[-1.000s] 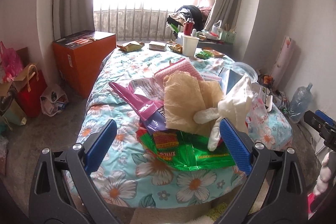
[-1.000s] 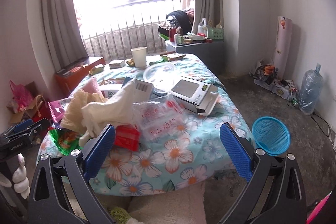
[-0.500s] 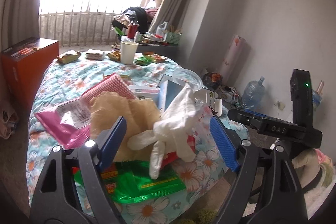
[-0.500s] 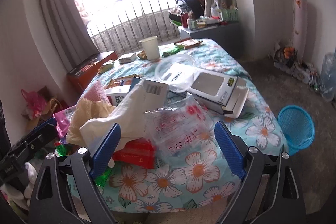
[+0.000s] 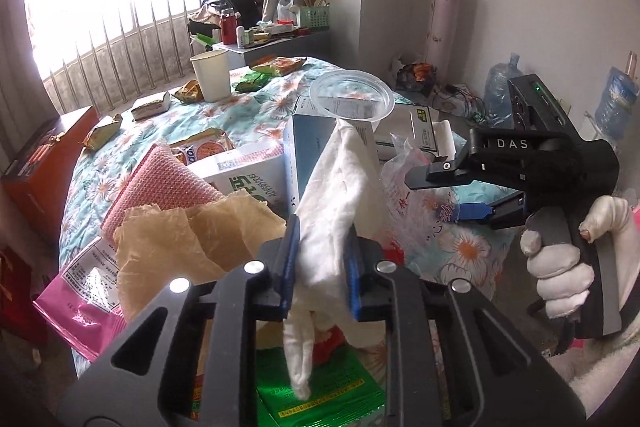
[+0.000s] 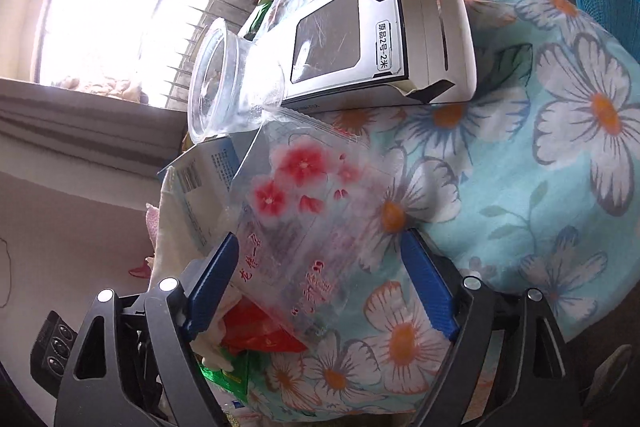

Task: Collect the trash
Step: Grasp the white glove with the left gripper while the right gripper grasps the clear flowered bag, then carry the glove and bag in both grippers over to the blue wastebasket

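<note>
left gripper [image 5: 320, 263] clamping white glove [image 5: 340, 187]; right gripper [image 6: 320, 287] spread over clear bag [image 6: 304, 227]

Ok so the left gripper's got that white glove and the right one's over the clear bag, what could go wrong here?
1. The white glove drapes against the blue box under the clear plastic bowl; lifting with the left gripper might topple both.
2. The right gripper, open, straddles the flimsy clear bag; it might slip out or drag the red wrapper along.
</note>
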`<control>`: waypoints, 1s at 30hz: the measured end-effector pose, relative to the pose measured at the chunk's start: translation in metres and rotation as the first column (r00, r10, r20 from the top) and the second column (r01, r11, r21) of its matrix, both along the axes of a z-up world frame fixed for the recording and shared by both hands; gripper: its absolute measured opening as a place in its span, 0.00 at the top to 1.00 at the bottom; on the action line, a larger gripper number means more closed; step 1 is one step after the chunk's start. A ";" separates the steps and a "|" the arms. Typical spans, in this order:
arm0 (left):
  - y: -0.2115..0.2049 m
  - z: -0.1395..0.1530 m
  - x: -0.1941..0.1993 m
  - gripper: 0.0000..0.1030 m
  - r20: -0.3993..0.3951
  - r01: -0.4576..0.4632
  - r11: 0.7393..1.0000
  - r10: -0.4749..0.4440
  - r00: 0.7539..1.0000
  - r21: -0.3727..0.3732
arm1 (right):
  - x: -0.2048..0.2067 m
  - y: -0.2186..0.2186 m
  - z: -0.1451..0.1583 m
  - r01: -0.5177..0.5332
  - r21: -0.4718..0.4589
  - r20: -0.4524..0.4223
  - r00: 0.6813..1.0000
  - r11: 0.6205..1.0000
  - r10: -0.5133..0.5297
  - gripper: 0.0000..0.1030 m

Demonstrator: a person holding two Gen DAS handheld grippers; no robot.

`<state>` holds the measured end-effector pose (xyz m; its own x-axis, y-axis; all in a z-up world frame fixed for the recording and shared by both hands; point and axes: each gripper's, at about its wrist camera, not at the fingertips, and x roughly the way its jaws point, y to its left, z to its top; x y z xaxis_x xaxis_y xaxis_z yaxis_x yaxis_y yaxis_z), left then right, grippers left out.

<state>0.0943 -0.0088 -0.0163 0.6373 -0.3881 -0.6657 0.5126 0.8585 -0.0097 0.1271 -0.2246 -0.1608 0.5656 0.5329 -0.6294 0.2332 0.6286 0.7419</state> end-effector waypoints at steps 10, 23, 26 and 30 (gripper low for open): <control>0.015 0.016 0.005 0.95 0.014 -0.051 0.997 0.052 0.999 -0.056 | -0.004 -0.027 -0.024 0.085 0.095 -0.051 0.995 0.992 -0.080 0.89; 0.027 0.069 -0.002 0.96 0.108 -0.107 0.980 0.126 0.986 -0.170 | -0.038 -0.057 -0.010 0.137 0.220 0.024 0.989 0.966 -0.146 0.90; 0.024 0.071 -0.003 0.96 0.105 -0.113 0.981 0.131 0.986 -0.160 | -0.024 -0.055 -0.010 0.135 0.230 0.013 0.990 0.964 -0.142 0.34; 0.022 0.071 -0.006 0.96 0.094 -0.118 0.981 0.133 0.987 -0.153 | 0.004 -0.036 -0.002 0.089 0.203 -0.001 0.996 0.975 -0.091 0.21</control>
<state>0.0879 0.0134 0.0543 0.7495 -0.3889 -0.5357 0.4057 0.9093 -0.0925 0.1312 -0.2603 -0.1625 0.6214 0.5955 -0.5091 0.2757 0.4421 0.8536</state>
